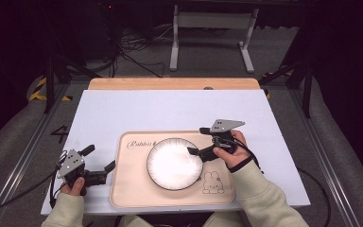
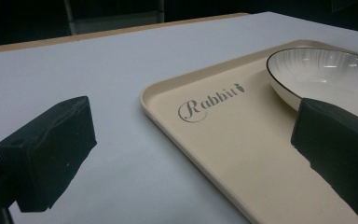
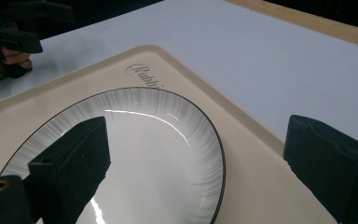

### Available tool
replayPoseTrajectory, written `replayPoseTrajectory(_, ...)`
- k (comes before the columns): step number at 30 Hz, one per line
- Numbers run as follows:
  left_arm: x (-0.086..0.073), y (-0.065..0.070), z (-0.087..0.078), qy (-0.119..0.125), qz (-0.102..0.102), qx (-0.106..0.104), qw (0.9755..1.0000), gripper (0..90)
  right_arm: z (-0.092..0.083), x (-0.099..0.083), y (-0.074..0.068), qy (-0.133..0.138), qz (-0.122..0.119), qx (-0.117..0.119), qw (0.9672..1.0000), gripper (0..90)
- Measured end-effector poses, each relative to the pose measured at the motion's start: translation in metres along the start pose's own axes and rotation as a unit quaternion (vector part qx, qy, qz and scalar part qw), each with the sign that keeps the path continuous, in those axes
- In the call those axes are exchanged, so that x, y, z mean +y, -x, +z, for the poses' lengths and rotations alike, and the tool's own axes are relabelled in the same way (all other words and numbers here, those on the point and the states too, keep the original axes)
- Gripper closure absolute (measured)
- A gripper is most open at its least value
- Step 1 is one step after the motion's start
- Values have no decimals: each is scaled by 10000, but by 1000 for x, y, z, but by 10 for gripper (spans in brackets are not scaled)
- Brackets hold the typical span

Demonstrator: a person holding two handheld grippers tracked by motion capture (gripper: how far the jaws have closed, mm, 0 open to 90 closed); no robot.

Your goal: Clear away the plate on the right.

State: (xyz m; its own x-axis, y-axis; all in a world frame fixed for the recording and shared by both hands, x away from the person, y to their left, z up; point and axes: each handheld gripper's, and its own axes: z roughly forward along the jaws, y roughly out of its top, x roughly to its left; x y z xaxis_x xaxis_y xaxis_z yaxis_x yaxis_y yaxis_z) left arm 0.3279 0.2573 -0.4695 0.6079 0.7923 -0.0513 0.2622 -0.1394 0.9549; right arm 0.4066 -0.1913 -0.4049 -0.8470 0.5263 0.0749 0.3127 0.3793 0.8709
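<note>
tray (image 1: 132, 189): holds white plate (image 1: 174, 163) | left gripper (image 1: 100, 161): jaws apart, empty, beside tray | right gripper (image 1: 197, 140): jaws apart, straddling plate rim

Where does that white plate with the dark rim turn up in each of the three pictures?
High view: plate at centre, on the beige tray.
Left gripper view: upper right, partly behind a jaw.
Right gripper view: lower centre, between the jaws.
Shared landmark: the tray's "Rabbit" lettering beside the plate.

jaws spread wide over plate (image 3: 158, 158) on tray (image 3: 256, 186).
</note>
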Motion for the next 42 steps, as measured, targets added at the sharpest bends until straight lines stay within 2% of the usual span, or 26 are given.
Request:
replayPoseTrajectory(4, 0, -1, 0, -6, 1, -26, 10000, 3, -6, 0, 0, 129, 11, -38, 9999, 72)
replayPoseTrajectory(5, 0, -1, 0, -2, -5, -26, 10000, 3, -9, -2, 0, 252, 11, -44, 9997, 73)
replayPoseTrajectory(9, 0, -1, 1, 9, -31, -25, 10000, 3, -15, -5, 2, 257, -115, -90, 9996, 73)
replayPoseTrajectory(14, 0, -1, 1, 8, -40, -28, 10000, 3, -25, -8, 5, 390, -146, -111, 9991, 72)
replayPoseTrajectory(21, 0, -1, 1, 8, -44, -28, 10000, 3, -40, -14, 11, 577, -103, -251, 9980, 73)
replayPoseTrajectory(42, 0, -1, 1, 4, -48, -26, 10000, 3, -77, -25, 30, 850, 39, -574, 9947, 72)
